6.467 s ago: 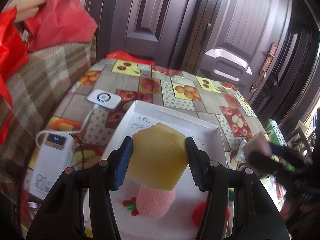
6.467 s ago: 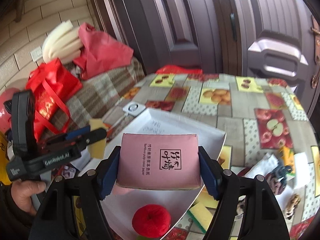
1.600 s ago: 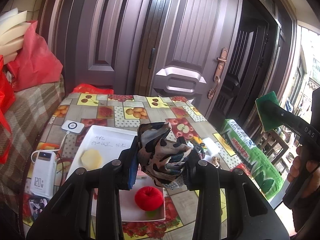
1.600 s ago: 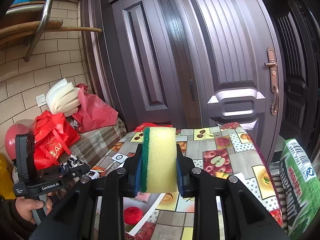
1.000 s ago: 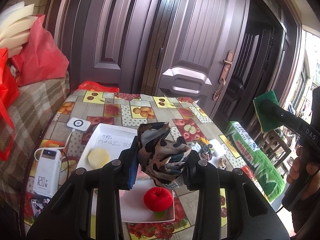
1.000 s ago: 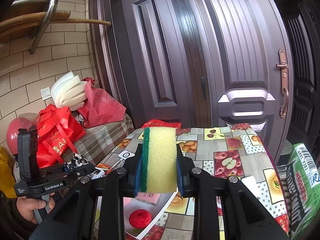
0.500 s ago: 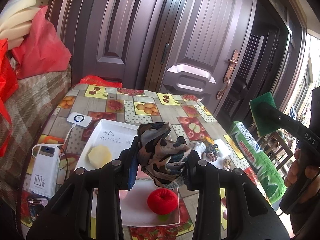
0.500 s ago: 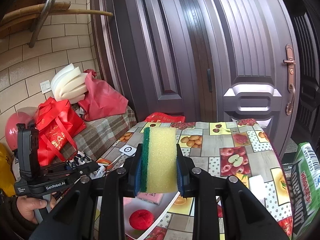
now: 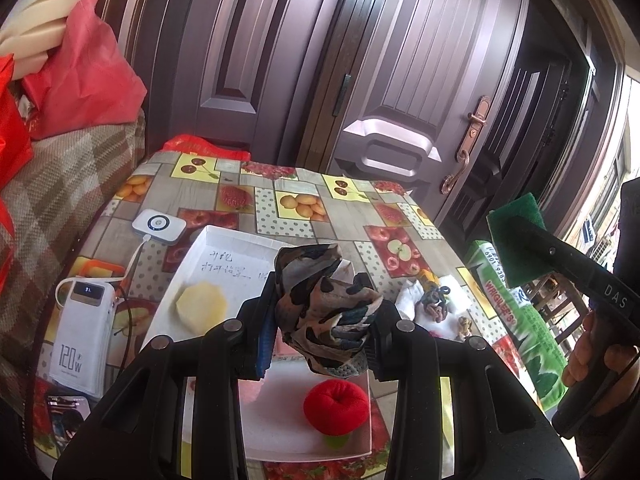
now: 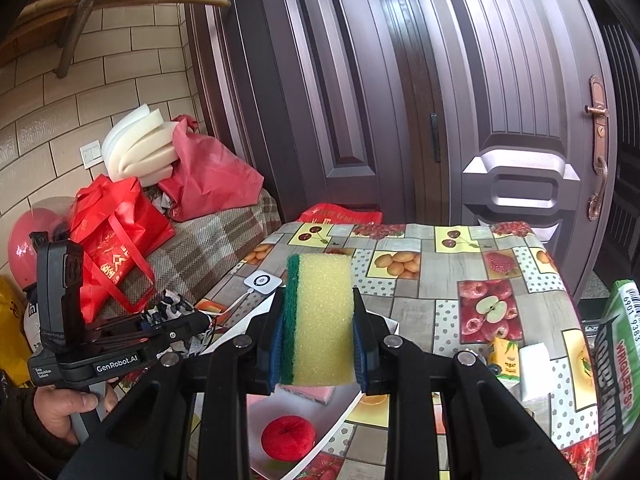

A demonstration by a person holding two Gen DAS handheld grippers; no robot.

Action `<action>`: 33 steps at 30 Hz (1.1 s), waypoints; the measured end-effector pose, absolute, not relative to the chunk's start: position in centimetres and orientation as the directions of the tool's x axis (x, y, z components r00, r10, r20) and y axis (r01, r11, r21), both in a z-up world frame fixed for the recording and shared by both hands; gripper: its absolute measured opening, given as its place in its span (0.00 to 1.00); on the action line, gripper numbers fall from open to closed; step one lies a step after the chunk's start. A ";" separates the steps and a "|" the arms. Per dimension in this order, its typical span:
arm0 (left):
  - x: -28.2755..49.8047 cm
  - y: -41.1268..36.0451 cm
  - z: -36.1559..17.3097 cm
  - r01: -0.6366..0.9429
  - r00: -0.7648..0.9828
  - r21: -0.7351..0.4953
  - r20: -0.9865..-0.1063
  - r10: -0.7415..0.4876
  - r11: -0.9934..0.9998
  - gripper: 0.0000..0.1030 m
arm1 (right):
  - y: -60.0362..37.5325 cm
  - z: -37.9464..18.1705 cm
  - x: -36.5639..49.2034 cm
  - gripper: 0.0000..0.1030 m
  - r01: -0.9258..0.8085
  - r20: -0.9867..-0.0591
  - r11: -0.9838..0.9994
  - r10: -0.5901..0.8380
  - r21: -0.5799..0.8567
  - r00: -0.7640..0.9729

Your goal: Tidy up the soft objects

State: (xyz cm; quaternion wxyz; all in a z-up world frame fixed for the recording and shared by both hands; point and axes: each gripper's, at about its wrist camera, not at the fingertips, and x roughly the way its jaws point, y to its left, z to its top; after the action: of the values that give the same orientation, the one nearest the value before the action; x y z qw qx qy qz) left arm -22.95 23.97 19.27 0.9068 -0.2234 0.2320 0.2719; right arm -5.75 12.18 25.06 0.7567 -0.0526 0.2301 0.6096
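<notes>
Left gripper (image 9: 318, 322): clamped on crumpled camouflage-print cloth (image 9: 326, 312).
Right gripper (image 10: 318, 338): clamped on yellow-and-green rectangular sponge (image 10: 322, 318).

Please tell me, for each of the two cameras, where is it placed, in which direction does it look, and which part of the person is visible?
Left wrist: on the left tool, which grips a patterned cloth; looks over the white tray toward the door; right hand visible.
Right wrist: on the right tool, which grips a sponge; faces the same door; left hand visible.
Shared: tray, red ball, table.
</notes>
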 end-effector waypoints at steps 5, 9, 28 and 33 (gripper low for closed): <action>-22.9 25.1 18.5 -0.607 0.737 -0.288 -0.552 0.390 0.740 0.34 | 13.3 24.2 -5.8 0.26 -0.948 -0.436 0.242 0.890 0.205 0.133; -23.7 27.2 18.0 -0.640 0.722 -0.317 -0.559 0.408 0.700 0.34 | 14.4 23.5 -6.0 0.26 -0.950 -0.456 0.236 0.882 0.205 0.120; -21.9 31.5 11.3 -0.710 0.657 -0.361 -0.648 0.385 0.605 0.68 | 23.5 14.2 -7.9 0.27 -0.950 -0.649 0.181 0.760 0.256 -0.030; -22.2 32.6 10.6 -0.784 0.585 -0.307 -0.656 0.476 0.540 0.86 | 24.9 12.8 -7.6 0.34 -0.948 -0.662 0.192 0.749 0.255 -0.026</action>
State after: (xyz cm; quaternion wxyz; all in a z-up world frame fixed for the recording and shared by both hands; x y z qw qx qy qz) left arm -22.24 32.64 10.63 0.8389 -0.2982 0.2576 0.3755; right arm -7.59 24.85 12.76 0.6838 -0.1386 0.3580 0.6205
